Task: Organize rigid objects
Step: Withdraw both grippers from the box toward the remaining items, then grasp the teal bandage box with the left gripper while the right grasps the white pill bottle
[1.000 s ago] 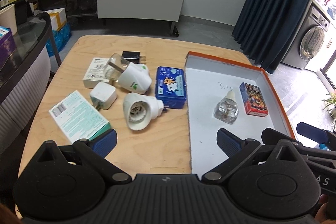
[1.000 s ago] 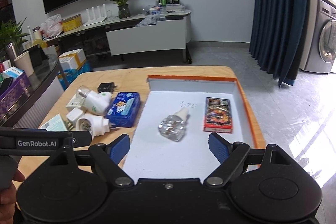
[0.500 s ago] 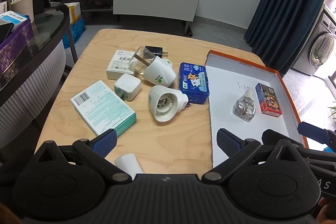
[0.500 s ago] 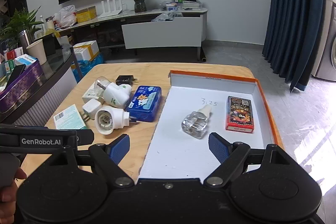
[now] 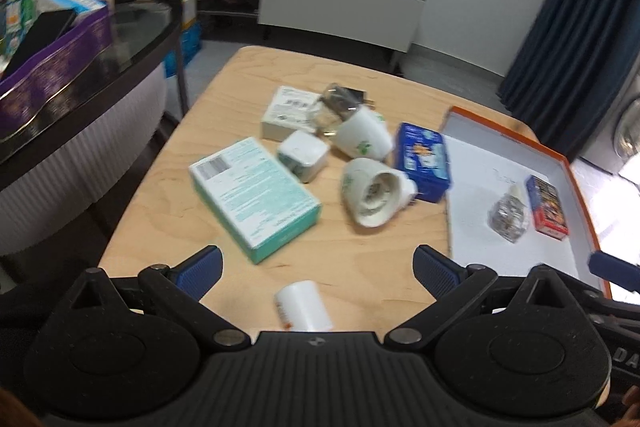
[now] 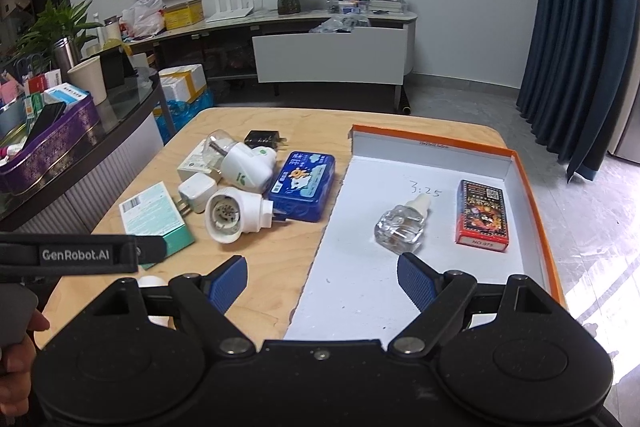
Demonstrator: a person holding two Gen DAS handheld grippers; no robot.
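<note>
Both tools hang above the near edge of the wooden table (image 6: 280, 267) with nothing between their pads; the left gripper (image 5: 316, 267) stands wide apart over the clutter on the left, and the right gripper (image 6: 320, 277) stands equally apart over the near-left corner of the orange-rimmed tray (image 6: 534, 195); the left-wrist view is blurred by motion.

Two things already lie inside the tray: a clear glass refill bottle (image 6: 402, 227) on its side near the middle and a red card box (image 6: 482, 215) just right of it, the two apart; the rest waits on the bare wood to the left: a teal carton (image 5: 254, 193), a blue tin (image 5: 423, 163) just beside the tray's left wall, two white plug-in heaters (image 5: 374, 197), a small white charger cube (image 5: 303, 155), a white flat box (image 5: 286, 111), and a black adapter (image 6: 262, 139) at the far side; a small white bottle (image 5: 304, 307) lies on its side nearest the left tool, between its pads in the view but below them.

By my reading the sorting is in its early part, between picks; the next move likely calls for the left tool to drop onto that white bottle, or the carton beyond, squaring its pads across the narrow width before closing, then to carry rightward over the tray wall.
</note>
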